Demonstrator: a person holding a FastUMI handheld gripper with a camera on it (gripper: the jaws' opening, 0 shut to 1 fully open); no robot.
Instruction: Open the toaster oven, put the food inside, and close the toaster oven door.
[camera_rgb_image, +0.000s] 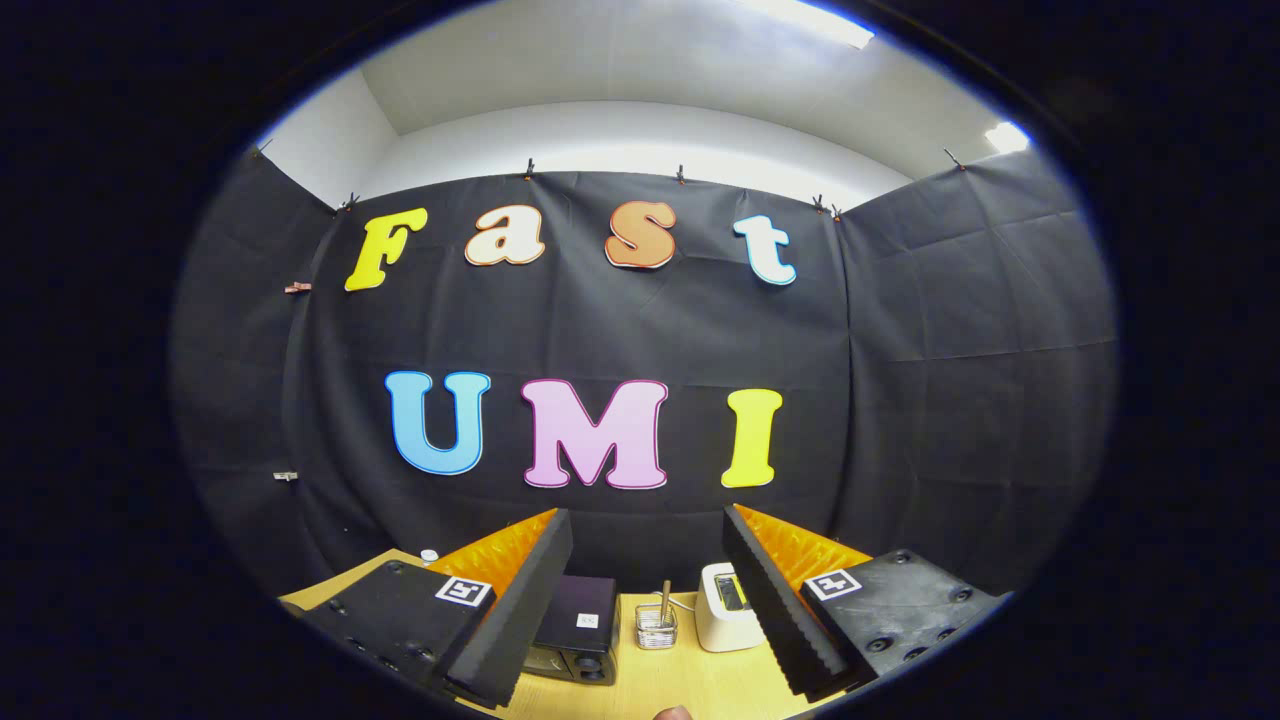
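My gripper (645, 530) is held high and stands open, with nothing between its two fingers. Far below and beyond the fingers lies a light wooden table (690, 680). On it, partly behind my left finger, sits a small black toaster oven (575, 640) with knobs on its front. I cannot tell how its door stands. A small brownish object (672, 713), perhaps the food, peeks up at the table's near edge.
A clear glass holder (656, 625) with a stick in it stands right of the oven. A white boxy appliance (725, 620) sits beside it, partly behind my right finger. Black cloth walls close the booth on three sides.
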